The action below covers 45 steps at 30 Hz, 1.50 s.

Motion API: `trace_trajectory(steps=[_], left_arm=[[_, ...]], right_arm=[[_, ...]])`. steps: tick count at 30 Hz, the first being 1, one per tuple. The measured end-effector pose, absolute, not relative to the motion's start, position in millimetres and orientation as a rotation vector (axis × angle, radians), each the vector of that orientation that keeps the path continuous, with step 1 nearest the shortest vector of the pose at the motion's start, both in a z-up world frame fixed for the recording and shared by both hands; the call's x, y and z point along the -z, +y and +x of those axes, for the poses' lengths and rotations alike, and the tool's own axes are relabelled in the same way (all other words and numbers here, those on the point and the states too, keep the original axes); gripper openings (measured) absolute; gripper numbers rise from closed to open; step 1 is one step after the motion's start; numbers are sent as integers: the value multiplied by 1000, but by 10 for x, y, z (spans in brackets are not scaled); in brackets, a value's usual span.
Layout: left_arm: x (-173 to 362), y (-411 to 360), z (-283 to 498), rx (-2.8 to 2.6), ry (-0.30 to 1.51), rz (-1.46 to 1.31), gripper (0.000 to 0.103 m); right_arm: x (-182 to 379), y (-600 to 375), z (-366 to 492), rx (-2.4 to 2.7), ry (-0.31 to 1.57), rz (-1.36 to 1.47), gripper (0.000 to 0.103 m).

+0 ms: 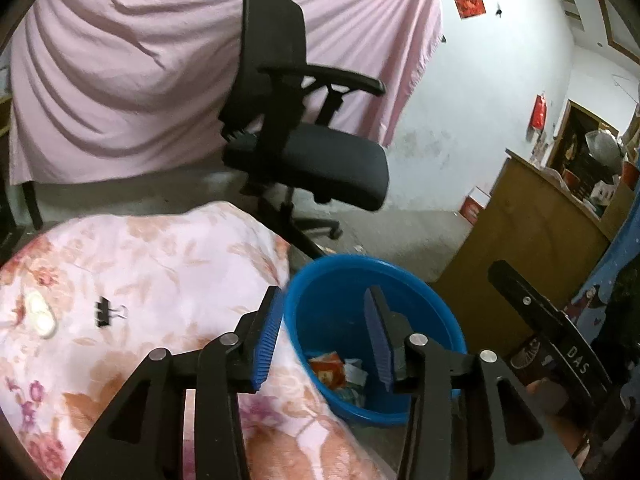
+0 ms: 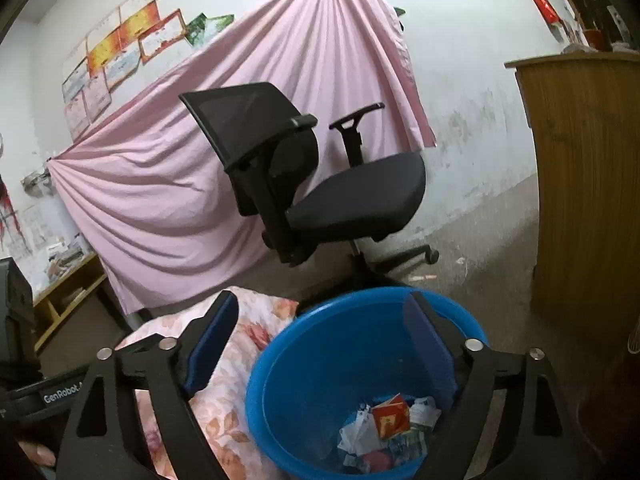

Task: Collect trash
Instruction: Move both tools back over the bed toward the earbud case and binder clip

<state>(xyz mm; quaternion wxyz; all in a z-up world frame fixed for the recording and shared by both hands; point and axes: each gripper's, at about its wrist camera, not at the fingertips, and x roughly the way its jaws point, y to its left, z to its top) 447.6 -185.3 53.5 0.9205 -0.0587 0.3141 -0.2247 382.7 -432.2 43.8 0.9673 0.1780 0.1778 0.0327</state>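
A blue plastic bin (image 1: 332, 320) stands on the floor beside a table covered with a floral cloth (image 1: 160, 264). In its bottom lie crumpled wrappers and paper scraps (image 1: 338, 372), a red packet among them. My left gripper (image 1: 324, 292) hangs over the bin's near rim, its blue pads apart with nothing between them. In the right wrist view the same bin (image 2: 320, 380) and its trash (image 2: 390, 420) sit below my right gripper (image 2: 320, 298), which stands wide open and holds nothing. On the cloth lie a black binder clip (image 1: 107, 312) and a pale oval object (image 1: 40, 314).
A black office chair (image 1: 312, 152) stands just behind the bin, in front of a hanging pink sheet (image 1: 120, 80). A wooden cabinet (image 1: 528, 240) is at the right. The other gripper's body (image 1: 560, 332) shows at the right edge.
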Motion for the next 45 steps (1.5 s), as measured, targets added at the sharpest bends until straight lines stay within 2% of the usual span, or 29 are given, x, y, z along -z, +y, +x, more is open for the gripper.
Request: trace_trajectory(steps=[3,6,10,13,16,26,36,45], left_arm=[[-615,-1738,4450,434,616,-121,37],[-701,-1578,4392,398,571,-125,47],[-795,-1317,4304,345,492,-142,63],[-835,-1116,4243,306,438,-153,85],[-858,-907,4169,267,384,-164,99],[-808,-219,3999,120,291,-161,99],[-703,276,3947,47,296,-191,100],[-389,549,4101,22,396,-206,99]], right_arm=[[-487,-4252,3785,-62,316,348,93],[-539,-4141,3745,-56,266,325,98],[-645,-3925,3679,-73,185,279,103],[-721,-3734,3645,-95,136,236,103],[-767,-3540,3645,-110,104,200,103],[-801,-2969,3682,-176,36,188,103],[-753,-2456,3683,-255,1,110,103],[-523,-2020,3976,-297,158,14,103]])
